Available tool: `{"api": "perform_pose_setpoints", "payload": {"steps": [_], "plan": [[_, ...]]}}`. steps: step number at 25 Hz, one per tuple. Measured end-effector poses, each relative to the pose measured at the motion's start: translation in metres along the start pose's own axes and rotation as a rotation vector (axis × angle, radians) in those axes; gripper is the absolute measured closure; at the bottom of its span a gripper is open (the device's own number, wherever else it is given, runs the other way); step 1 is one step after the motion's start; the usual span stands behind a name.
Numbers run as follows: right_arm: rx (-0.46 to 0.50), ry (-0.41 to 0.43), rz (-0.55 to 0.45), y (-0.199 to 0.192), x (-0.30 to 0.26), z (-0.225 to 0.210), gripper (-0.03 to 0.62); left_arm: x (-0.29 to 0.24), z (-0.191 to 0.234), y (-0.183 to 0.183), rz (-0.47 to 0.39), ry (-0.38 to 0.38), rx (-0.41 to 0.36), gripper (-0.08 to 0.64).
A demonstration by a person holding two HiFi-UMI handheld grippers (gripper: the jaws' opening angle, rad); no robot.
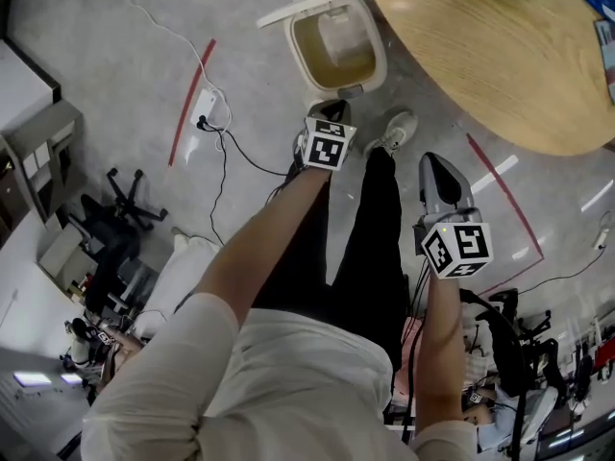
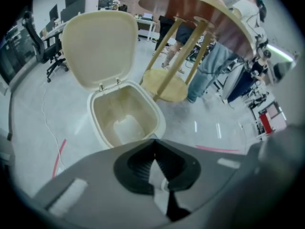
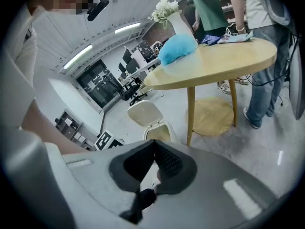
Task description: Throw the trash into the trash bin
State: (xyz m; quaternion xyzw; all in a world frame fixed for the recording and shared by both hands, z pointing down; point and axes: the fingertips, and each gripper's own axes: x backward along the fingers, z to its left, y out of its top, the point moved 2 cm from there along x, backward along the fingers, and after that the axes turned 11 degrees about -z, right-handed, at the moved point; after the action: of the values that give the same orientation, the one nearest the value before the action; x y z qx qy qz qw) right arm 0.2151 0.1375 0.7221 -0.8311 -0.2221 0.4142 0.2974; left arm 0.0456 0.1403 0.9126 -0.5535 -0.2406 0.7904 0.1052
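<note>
Lid up, the trash bin [image 1: 379,61] stands on the floor just ahead of and below the left gripper [image 1: 330,109], the nearer of the two, its jaws pressed together on nothing. A pale piece [image 2: 125,129], probably the trash, lies inside. The right gripper [image 1: 434,159], jaws likewise together and empty, hangs farther back.
</note>
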Motion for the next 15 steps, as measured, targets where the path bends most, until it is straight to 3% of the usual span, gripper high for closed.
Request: {"api": "perform_pose_setpoints", "payload": {"steps": [9, 15], "plan": [[0.023, -0.018, -0.007, 0.013, 0.023, 0.025, 0.592, 0.046, -0.014, 0.022, -0.035, -0.042, -0.016, 0.555], [0.034, -0.018, -0.01, 0.032, 0.039, 0.047, 0.592, 0.092, -0.024, 0.038, 0.0, -0.064, -0.051, 0.554]]}}
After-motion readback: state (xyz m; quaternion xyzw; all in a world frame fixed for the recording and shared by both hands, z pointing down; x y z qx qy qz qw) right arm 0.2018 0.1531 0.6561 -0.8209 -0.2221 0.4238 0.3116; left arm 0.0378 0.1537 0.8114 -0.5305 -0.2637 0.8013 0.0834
